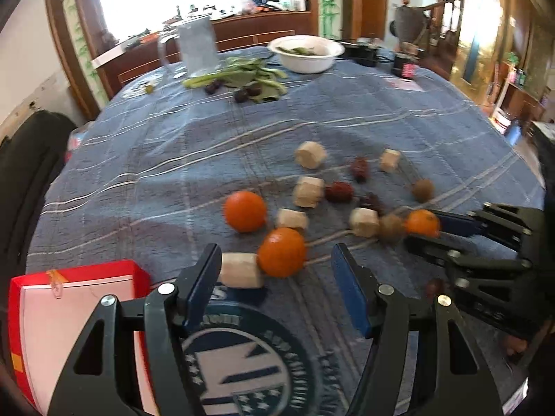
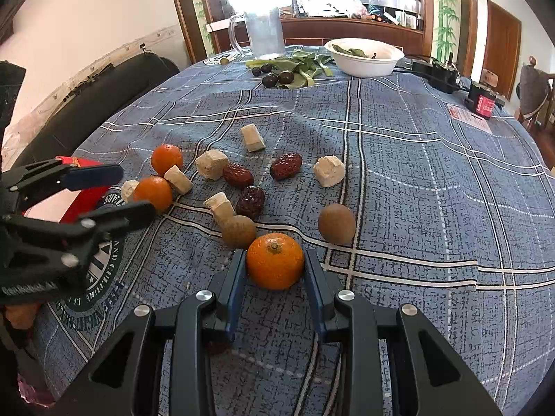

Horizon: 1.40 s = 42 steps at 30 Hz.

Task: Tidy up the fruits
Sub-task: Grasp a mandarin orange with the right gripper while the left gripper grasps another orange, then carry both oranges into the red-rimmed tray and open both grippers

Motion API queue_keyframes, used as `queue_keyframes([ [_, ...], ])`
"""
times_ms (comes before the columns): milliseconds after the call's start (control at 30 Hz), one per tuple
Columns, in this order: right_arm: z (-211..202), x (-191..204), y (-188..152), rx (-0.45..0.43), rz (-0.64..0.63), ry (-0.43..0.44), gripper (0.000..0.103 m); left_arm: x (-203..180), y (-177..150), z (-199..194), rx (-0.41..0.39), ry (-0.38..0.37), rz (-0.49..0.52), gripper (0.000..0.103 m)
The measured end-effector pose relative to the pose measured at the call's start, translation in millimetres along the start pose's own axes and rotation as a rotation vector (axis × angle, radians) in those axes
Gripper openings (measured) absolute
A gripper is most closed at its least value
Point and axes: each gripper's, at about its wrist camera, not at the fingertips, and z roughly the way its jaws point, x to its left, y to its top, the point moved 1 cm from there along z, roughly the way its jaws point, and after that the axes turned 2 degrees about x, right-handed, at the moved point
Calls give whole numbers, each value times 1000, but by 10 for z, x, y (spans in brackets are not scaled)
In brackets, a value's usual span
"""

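Fruit lies scattered across the middle of a blue plaid tablecloth (image 2: 416, 180). Three oranges show: one orange (image 2: 275, 261) sits clamped between the pads of the right gripper (image 2: 274, 270), resting on the cloth; a second orange (image 2: 153, 193) lies just ahead of the left gripper (image 1: 274, 277), whose jaws stand apart and empty with that fruit near the gap but not pressed by the pads; a third orange (image 2: 167, 158) lies just beyond it. Three wrinkled red dates (image 2: 285, 166) lie near the centre of the scatter, and two round brown fruits (image 2: 336, 223) lie on either side of the held orange, one of them touching a pale block. Seven pale cream blocks (image 2: 329, 170) are strewn among the fruit. A red box (image 1: 73, 315) stands at the near left edge of the table, beside the left gripper.

Further back, a white bowl (image 2: 364, 57) holds some green leaves, more green leaves (image 2: 301, 64) lie loose on the cloth with about four small dark round fruits (image 2: 270, 79) beside them, and a clear glass mug (image 2: 262, 33) stands at the far edge. A round printed emblem (image 1: 242, 364) marks the cloth under the left gripper. Behind the table are a bright window with a wooden frame, a cluttered wooden counter and a wooden door (image 2: 503, 45).
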Motion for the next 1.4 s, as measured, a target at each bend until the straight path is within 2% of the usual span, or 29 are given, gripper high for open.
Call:
queue_keyframes([
  [100, 0, -2, -1, 1, 0, 1, 32, -71, 19, 85, 16, 5, 23, 67],
  [200, 0, -4, -2, 1, 0, 0, 32, -10, 32, 189, 34, -11, -15, 65],
  [300, -1, -2, -1, 1, -4, -1, 31, 2, 67, 177, 19, -11, -20, 52],
  [367, -22, -9, 0, -9, -4, 0, 31, -20, 66, 161, 9, -15, -11, 33],
  [400, -40, -10, 0, -18, -4, 2, 31, -31, 63, 163, 14, -36, -9, 31],
  [533, -89, -2, -1, -47, -7, 5, 30, -83, 30, 138, -1, -16, 19, 31],
  [733, -141, -18, 2, -79, 0, -7, 30, -28, -17, 14, -9, -40, -31, 30],
  [867, -162, -42, 2, -100, 15, -4, 30, -11, -87, -281, -71, -67, -73, 30],
  [1000, -161, -12, -1, -93, 37, -7, 30, 72, -289, -737, -156, -71, -130, 30],
  [1133, -235, 312, 13, -102, 27, 68, 30, 253, -596, -1095, -196, -32, -192, 30],
  [1267, -302, 1029, 72, -126, -102, 166, 30, 519, -870, -1304, -215, 49, -242, 30],
  [1400, -319, 1701, 130, -127, -208, 278, 30, 894, -1139, -1386, -191, 157, -315, 31],
])
